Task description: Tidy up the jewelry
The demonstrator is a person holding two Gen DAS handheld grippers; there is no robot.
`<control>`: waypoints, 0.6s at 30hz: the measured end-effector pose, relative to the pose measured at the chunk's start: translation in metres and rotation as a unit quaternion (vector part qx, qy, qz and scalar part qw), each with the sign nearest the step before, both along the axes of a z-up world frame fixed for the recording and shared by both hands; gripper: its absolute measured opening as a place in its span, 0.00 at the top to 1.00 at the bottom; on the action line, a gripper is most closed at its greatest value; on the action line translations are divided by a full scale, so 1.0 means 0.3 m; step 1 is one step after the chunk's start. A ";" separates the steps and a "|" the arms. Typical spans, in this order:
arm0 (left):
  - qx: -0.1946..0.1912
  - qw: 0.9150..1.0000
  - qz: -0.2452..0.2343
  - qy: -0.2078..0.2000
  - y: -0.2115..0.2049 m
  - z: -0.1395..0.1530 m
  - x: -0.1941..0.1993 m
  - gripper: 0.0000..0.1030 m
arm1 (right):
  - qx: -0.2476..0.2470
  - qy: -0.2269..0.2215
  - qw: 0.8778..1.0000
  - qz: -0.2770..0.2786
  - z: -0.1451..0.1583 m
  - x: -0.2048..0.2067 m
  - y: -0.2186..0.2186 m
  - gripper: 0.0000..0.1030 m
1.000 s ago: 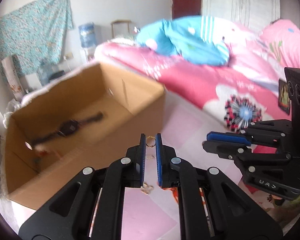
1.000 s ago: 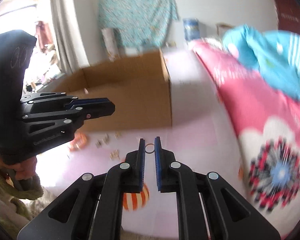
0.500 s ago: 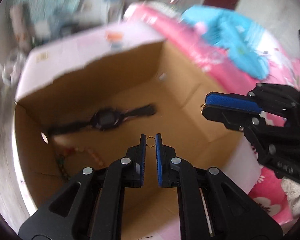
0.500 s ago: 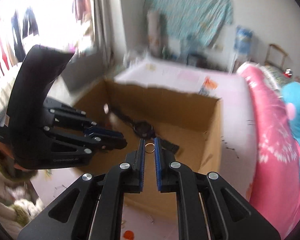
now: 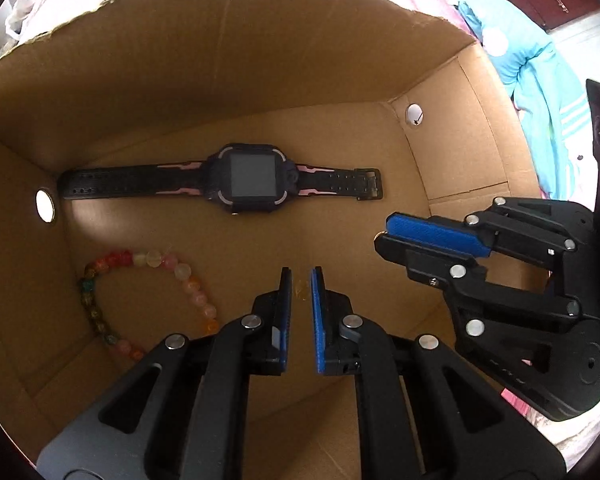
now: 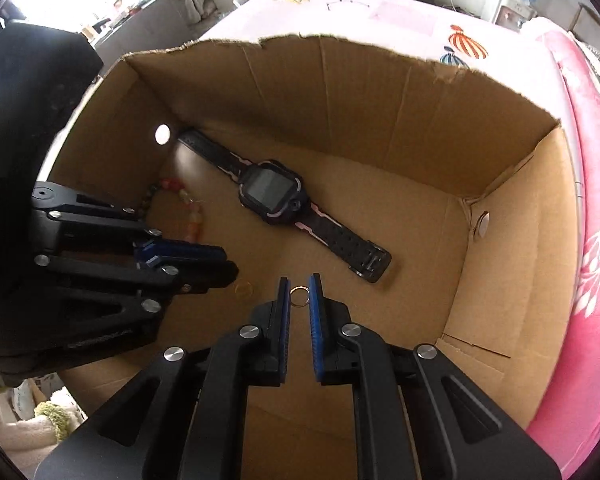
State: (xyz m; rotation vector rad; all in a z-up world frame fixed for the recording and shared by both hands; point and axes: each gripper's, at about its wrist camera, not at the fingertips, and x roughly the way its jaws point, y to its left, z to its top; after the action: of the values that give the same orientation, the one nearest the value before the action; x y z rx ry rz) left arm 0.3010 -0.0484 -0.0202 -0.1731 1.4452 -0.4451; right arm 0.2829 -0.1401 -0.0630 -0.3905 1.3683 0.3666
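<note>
Both grippers hang inside an open cardboard box point(image 5: 228, 64). My right gripper point(image 6: 300, 294) is shut on a small gold ring point(image 6: 300, 295) above the box floor. My left gripper point(image 5: 301, 286) has its jaws slightly apart; a small gold ring point(image 5: 300, 289) shows blurred between the tips, and another view shows a ring point(image 6: 244, 290) lying on the floor just past the left fingertips point(image 6: 220, 270). A black and pink watch point(image 5: 252, 184) lies flat at the back. A bead bracelet point(image 5: 148, 300) lies at the left.
The box point(image 6: 380, 92) stands on a pink sheet point(image 6: 380, 12) with torn rims. A pink floral blanket point(image 6: 596, 240) lies to the right, a blue one point(image 5: 540, 80) beyond it. The right gripper point(image 5: 440, 240) is close beside the left one.
Both grippers moved from above the bed into the box and lowered toward its floor. The left jaws have parted slightly and its ring has dropped to the floor.
</note>
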 end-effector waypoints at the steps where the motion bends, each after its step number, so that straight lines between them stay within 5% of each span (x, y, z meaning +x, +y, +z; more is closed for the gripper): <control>1: -0.001 1.000 0.001 0.000 0.004 0.000 -0.002 0.86 | 0.000 0.002 1.000 -0.002 -0.002 -0.001 -0.001 0.91; 3: -0.001 1.000 0.005 0.003 0.008 0.000 0.000 0.79 | -0.002 -0.007 1.000 -0.002 0.009 0.003 0.000 0.90; 9: -0.004 1.000 0.014 -0.008 0.032 0.017 -0.022 0.79 | -0.011 -0.020 1.000 -0.009 0.009 0.011 -0.005 0.90; 18: -0.005 0.990 0.015 -0.140 0.080 0.231 -0.179 0.77 | 0.050 -0.133 0.990 -0.007 0.276 -0.121 -0.027 0.86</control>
State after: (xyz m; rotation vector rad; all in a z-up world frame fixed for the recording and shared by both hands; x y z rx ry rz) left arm 0.2473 -0.0245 0.0489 -0.1336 1.1633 -0.4336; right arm 0.2465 -0.1483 0.0199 -0.3325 1.0881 0.3564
